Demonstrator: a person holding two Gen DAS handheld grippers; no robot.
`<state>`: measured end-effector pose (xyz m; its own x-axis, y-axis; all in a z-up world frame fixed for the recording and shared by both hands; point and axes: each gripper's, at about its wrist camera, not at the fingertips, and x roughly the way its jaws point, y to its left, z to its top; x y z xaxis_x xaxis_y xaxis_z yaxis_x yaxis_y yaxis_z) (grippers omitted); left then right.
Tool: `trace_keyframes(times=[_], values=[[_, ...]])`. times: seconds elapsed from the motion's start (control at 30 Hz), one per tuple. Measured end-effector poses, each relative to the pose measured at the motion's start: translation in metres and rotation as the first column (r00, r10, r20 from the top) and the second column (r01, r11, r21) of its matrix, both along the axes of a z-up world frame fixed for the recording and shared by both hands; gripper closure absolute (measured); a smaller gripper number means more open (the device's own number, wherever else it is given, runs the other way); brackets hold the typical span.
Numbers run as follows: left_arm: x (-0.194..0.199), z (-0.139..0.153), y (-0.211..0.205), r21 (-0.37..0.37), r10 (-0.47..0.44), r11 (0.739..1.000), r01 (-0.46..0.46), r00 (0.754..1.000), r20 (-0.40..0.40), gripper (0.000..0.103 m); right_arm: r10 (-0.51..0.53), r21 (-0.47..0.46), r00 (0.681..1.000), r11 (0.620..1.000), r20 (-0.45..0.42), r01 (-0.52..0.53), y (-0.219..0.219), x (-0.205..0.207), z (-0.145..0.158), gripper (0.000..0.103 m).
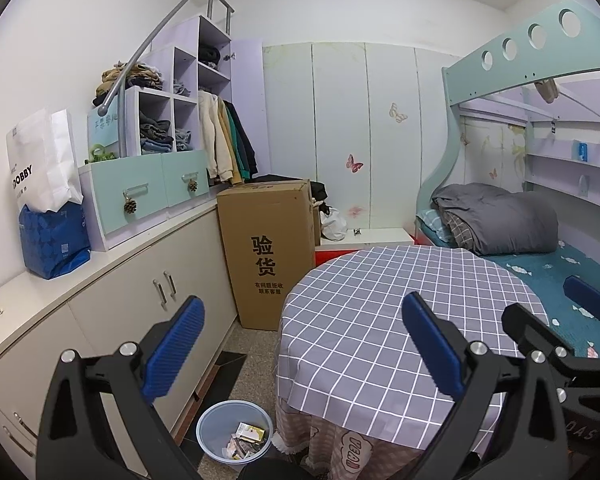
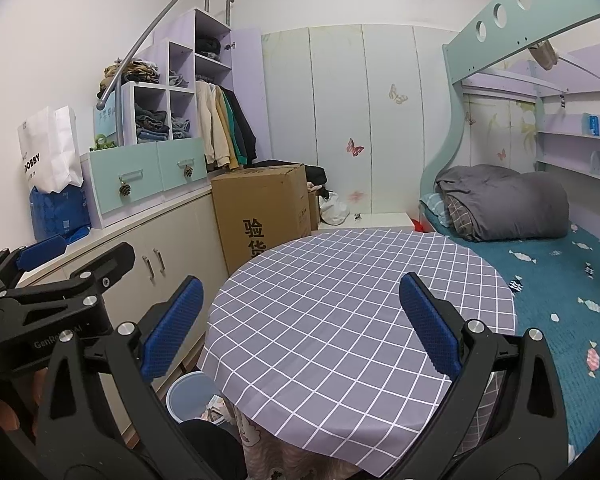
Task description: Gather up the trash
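Left wrist: round plastic bin [image 1: 216, 432], crumpled wrappers [image 1: 240, 446].

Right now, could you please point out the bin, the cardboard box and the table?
bin [image 1: 208, 426]: left wrist view, rim.
cardboard box [image 1: 266, 216]: left wrist view, front face.
table [image 2: 340, 320]: right wrist view, bare cloth top.

The table [image 2: 332, 320] partly hides the bin [image 2: 188, 394] from the right wrist.

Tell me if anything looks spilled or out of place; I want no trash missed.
Nothing stands out. The checked tablecloth is bare, and the trash lies inside the blue bin on the floor beside the table.
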<state>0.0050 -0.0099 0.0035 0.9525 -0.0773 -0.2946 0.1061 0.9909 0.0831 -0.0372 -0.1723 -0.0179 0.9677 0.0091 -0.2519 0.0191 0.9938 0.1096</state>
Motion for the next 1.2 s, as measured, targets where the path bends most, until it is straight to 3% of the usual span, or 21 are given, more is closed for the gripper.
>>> trace_keyframes(times=[1.2], values=[[0.0012,-0.001,-0.0006,0.007,-0.001,1.0,0.001,1.0,-0.007,0.006,0.008,0.013,1.0,1.0,-0.009,-0.008,-0.0012,0.0033,-0.004,0.007]])
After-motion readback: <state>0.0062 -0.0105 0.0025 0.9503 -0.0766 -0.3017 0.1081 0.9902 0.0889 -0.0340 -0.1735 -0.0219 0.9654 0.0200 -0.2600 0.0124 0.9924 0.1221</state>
